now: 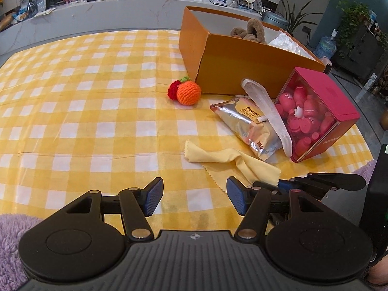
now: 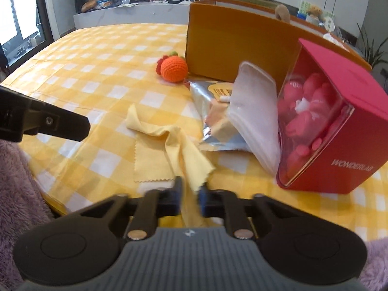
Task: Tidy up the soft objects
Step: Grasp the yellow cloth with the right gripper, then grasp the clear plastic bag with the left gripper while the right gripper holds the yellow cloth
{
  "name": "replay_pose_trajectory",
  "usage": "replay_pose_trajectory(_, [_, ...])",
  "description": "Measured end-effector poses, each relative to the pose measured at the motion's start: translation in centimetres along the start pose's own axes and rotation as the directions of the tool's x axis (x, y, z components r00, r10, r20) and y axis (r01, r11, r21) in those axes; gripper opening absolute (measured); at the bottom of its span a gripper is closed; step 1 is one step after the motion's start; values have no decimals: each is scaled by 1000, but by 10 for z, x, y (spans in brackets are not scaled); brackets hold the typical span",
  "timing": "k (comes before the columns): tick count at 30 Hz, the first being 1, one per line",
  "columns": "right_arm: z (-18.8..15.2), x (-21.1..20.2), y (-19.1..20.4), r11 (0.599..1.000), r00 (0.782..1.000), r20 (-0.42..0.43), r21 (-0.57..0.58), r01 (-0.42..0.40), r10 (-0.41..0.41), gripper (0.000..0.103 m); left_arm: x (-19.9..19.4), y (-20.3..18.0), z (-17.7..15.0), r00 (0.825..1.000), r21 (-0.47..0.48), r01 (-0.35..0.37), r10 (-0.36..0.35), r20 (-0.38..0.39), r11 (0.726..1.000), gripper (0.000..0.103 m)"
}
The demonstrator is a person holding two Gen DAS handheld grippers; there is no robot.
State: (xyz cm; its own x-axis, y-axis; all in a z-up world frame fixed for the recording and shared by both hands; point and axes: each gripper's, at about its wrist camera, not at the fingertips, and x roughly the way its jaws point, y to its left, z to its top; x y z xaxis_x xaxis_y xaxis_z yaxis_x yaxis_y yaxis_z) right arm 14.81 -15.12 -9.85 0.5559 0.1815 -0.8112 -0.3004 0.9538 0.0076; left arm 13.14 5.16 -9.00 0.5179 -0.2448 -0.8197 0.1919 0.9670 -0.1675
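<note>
Covering surface [image 1: 72, 97]: yellow checked cloth. Right hand-held gripper [image 2: 190, 197] clamped on yellow cloth [image 2: 169, 143]; left hand-held gripper [image 1: 194, 197] spread wide, empty. Orange box [image 1: 242, 63] far right.

L tongs [image 1: 194, 197] gape w/ nothing between the pads, over the checked counter [image 1: 84, 111] near its front edge. Yellow cloth [image 1: 225, 162] lies just ahead, its near corner at the R tongs [image 1: 281, 183]. Orange box [image 1: 242, 65] toward far-right corner; crochet orange [image 1: 188, 93] beside it.
</note>
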Motion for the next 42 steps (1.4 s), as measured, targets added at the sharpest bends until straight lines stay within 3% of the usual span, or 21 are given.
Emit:
replay_pose_trajectory(6, [1,-7,-10,998,1000,12,49,-30,29,0,6,-1,-1,1000,5,10,-10,-21,1000,71])
replay_pose_trajectory(14, [13,-48,-29,995,997,56,83,-54,49,0,-2,-11,4,996,52,87,-88,9,995,66])
replay_pose_trajectory(20, [2,-72,-57,995,1000,4,99,-4,3,0,1,-33,5,993,116,120,-120,-8,986,64])
replay_pose_trajectory(24, [-18,-69,-73,990,994,-65,101,98,-91,0,7,-48,4,990,138,140,-137,-31,981,63])
replay_pose_trajectory(26, [-21,-66,-80,987,995,-70,136,85,-76,1,10,-55,4,989,153,145,-140,-39,978,63])
replay_pose_trajectory(28, [-18,-63,-77,990,997,-50,123,68,-62,7,12,-62,4,989,167,145,-139,-47,975,63])
replay_pose_trajectory(29, [-17,-60,-76,991,997,-50,116,59,-54,18,13,-64,4,989,173,144,-137,-49,974,63])
replay_pose_trajectory(30, [-16,-56,-74,992,998,-47,116,45,-39,37,12,-66,3,989,178,144,-138,-51,973,63])
replay_pose_trajectory(32, [-13,-46,-70,992,998,-52,120,30,-24,60,12,-67,1,989,182,143,-136,-54,973,63])
replay_pose_trajectory(33, [-11,-41,-69,992,998,-54,122,30,-24,69,12,-67,0,990,180,138,-130,-56,974,63])
replay_pose_trajectory(35, [-8,-30,-66,991,998,-62,129,29,-21,74,13,-65,-1,992,168,120,-111,-60,978,63])
replay_pose_trajectory(38, [-6,-15,-66,986,996,-83,161,39,-26,73,14,-60,-1,994,146,97,-88,-67,984,63])
replay_pose_trajectory(40, [-5,-10,-65,987,995,-94,154,37,-23,64,15,-58,-2,994,137,89,-80,-70,987,63])
replay_pose_trajectory(42, [-6,-8,-63,990,995,-96,135,50,-38,49,17,-59,-1,994,132,89,-80,-72,987,63])
